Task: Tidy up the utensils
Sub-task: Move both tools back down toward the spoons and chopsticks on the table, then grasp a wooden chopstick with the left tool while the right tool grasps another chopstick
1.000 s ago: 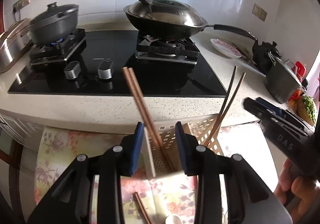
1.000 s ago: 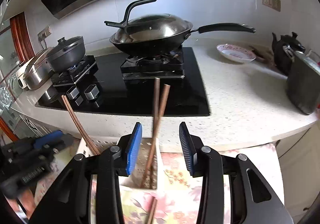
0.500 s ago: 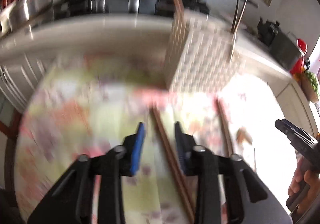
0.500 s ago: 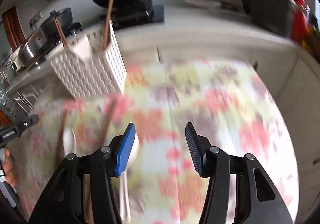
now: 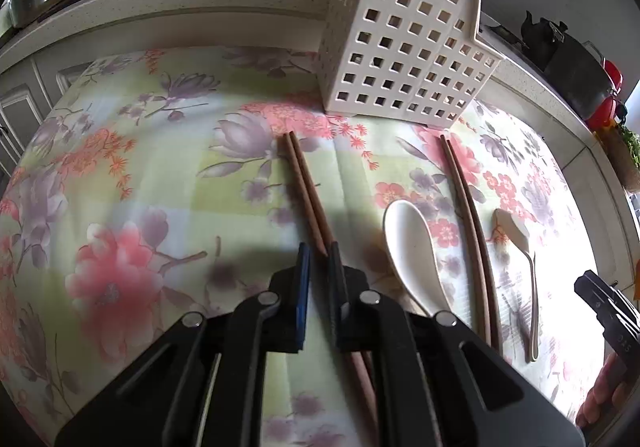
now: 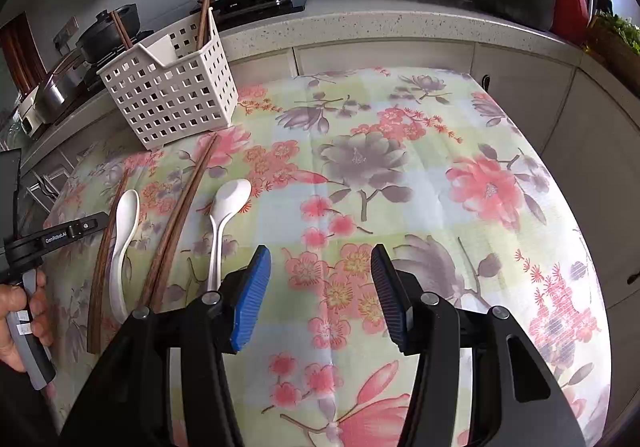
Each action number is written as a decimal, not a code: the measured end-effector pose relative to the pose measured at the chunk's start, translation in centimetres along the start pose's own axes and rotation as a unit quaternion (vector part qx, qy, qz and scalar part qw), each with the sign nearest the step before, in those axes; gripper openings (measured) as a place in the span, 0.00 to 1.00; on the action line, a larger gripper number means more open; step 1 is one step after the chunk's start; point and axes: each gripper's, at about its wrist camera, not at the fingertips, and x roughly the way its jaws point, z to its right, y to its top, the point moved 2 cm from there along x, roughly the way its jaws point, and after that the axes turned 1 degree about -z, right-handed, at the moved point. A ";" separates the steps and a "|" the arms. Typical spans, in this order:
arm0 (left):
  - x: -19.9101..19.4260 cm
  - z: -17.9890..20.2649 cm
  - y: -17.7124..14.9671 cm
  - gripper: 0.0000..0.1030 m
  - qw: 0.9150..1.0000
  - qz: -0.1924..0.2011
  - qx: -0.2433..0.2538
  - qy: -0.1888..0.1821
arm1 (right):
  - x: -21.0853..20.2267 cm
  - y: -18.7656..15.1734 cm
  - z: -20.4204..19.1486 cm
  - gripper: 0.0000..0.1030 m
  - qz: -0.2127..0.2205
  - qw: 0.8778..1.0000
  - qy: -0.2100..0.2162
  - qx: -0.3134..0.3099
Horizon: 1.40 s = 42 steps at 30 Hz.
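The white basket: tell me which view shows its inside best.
Right wrist view: it looks down on the basket, showing the open top, a divider and two chopstick pairs standing inside. Left wrist view shows only its perforated outer walls and chopstick tips above.

Both cameras look forward and down toward the white basket (image 5: pixel 404 47) (image 6: pixel 172 87). The left view sits low and close in front of it, just above the flowered surface (image 5: pixel 140 167). The right view stands farther off to its right. Both share the basket and the kitchen counter (image 5: pixel 180 3) (image 6: pixel 380 27) behind.
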 end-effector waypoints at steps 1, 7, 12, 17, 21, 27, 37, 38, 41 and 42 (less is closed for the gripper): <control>0.1 0.2 0.1 0.09 1.000 0.001 0.001 0.004 | -0.2 0.1 -0.1 0.48 0.002 1.000 -0.002 -0.002; 0.3 0.7 0.3 0.09 0.999 0.010 0.015 0.036 | -0.7 0.2 -1.7 0.48 0.012 1.000 -0.005 -0.019; 0.5 0.9 0.1 0.11 0.998 0.011 0.031 0.046 | -0.7 0.3 -3.8 0.48 0.011 0.999 -0.003 -0.036; 0.4 0.9 -0.1 0.09 0.996 0.013 0.054 0.069 | -0.2 0.6 -6.8 0.45 0.003 0.999 0.005 -0.050; -0.1 -0.7 -0.4 0.09 0.996 0.016 0.044 0.075 | 0.7 0.8 -9.4 0.30 -0.007 0.998 0.016 -0.068; -0.7 -2.5 -0.8 0.09 0.997 0.020 0.032 0.069 | 3.4 1.5 -12.0 0.17 -0.029 0.996 0.035 -0.072; -1.0 -3.4 -1.2 0.09 0.998 0.030 0.028 0.057 | 7.1 3.0 -12.3 0.13 -0.053 0.996 0.019 -0.067; -1.0 -3.3 -1.3 0.09 0.998 0.031 0.028 0.056 | 7.4 3.0 -12.3 0.13 -0.057 0.996 0.024 -0.066; -0.9 -3.3 -1.2 0.10 0.998 0.032 0.028 0.055 | 7.8 3.2 -12.6 0.13 -0.059 0.995 0.022 -0.071; -0.9 -3.3 -1.3 0.10 0.998 0.032 0.029 0.055 | 7.9 3.2 -12.6 0.13 -0.059 0.995 0.021 -0.072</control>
